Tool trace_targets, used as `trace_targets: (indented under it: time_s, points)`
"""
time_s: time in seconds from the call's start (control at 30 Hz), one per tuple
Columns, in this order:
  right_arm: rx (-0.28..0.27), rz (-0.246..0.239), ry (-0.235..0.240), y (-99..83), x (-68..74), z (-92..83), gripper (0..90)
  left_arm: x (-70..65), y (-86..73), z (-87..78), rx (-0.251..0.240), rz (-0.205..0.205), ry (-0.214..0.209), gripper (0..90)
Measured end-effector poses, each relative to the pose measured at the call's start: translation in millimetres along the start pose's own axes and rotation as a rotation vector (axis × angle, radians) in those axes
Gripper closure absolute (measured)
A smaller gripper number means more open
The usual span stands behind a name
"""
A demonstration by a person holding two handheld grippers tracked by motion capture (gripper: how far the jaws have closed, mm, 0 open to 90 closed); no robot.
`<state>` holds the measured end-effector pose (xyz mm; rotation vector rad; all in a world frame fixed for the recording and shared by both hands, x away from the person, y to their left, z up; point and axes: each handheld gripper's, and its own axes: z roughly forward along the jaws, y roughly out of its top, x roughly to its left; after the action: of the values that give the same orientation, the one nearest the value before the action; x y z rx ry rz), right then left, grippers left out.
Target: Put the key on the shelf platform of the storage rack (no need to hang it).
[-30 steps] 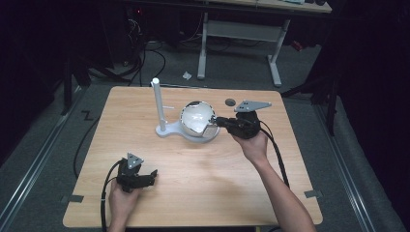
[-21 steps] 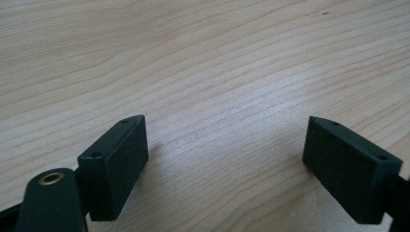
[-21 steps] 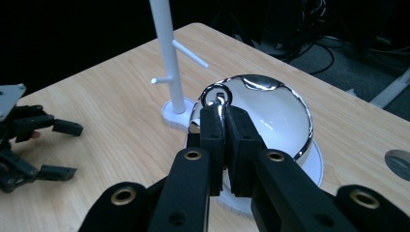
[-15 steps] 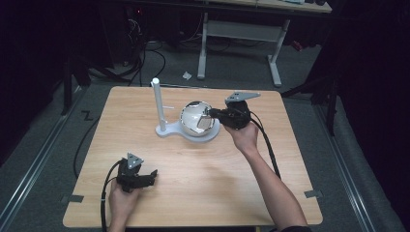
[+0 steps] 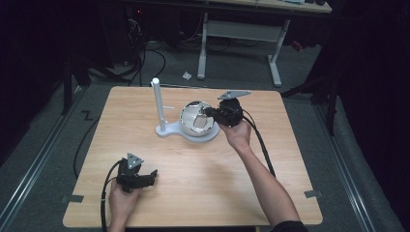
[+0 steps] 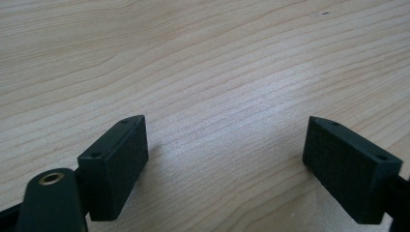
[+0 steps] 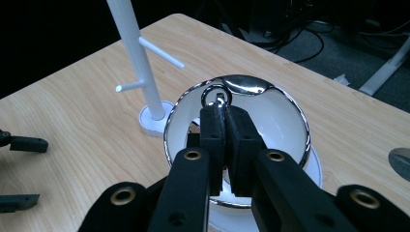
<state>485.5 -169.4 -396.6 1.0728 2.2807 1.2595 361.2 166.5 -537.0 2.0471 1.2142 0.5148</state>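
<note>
— Bowl contents? It sits on the white stand's base, right of the upright post.
— White inside; I can't make out anything in it. The right gripper is clenched on a small ring at its chrome rim.
— Room around it?
— Bare table on the near side.
— Other hand?
— Near the front-left edge, the left gripper low over the wood, jaws spread, nothing between.

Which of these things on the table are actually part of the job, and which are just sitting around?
In use:
- shiny metal cup, lying on its side on the white base
- its ring handle, pinched by the right gripper
- white peg stand beside it, likely where the cup hangs

Just there:
- left gripper, open, resting on the bare table
- round grey disc near the table edge
</note>
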Motion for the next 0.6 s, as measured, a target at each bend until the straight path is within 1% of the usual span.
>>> trace_targets:
  time_s: [0.13, 0.17, 0.2, 0.3, 0.43, 0.47, 0.5, 0.53, 0.6]
  points:
    - [0.026, 0.005, -0.013, -1.2, -2.8, 10.5, 87.1, 0.0, 0.0, 0.0, 0.001, 0.000, 0.000, 16.7]
    - [0.026, 0.005, -0.013, -1.2, -2.8, 10.5, 87.1, 0.0, 0.0, 0.0, 0.001, 0.000, 0.000, 16.7]
    - [0.032, 0.010, -0.017, -1.7, -4.6, 14.8, 87.1, 0.0, 0.0, 0.0, 0.001, 0.000, 0.000, 16.7]
    - [0.041, 0.021, -0.021, -2.9, -5.4, 19.8, 87.0, 0.0, 0.0, 0.0, 0.000, 0.001, 0.000, 16.7]
    - [0.042, 0.031, -0.026, -5.1, -7.1, 25.6, 86.0, 0.0, 0.0, 0.0, 0.000, 0.001, 0.000, 16.7]
    - [0.035, 0.036, -0.023, -5.8, -8.8, 27.1, 81.1, 0.0, 0.0, 0.0, 0.000, 0.001, 0.000, 16.7]
    - [0.035, 0.036, -0.023, -5.8, -8.8, 27.1, 81.1, 0.0, 0.0, 0.0, 0.000, 0.001, 0.000, 16.7]
    - [0.035, 0.064, -0.029, -6.1, -10.7, 28.2, 73.1, 0.1, 0.0, 0.0, 0.000, 0.001, 0.000, 16.7]
    - [0.031, 0.064, -0.037, -6.2, -11.0, 28.3, 72.3, 0.1, 0.0, -0.2, 0.002, 0.002, -0.002, 16.7]
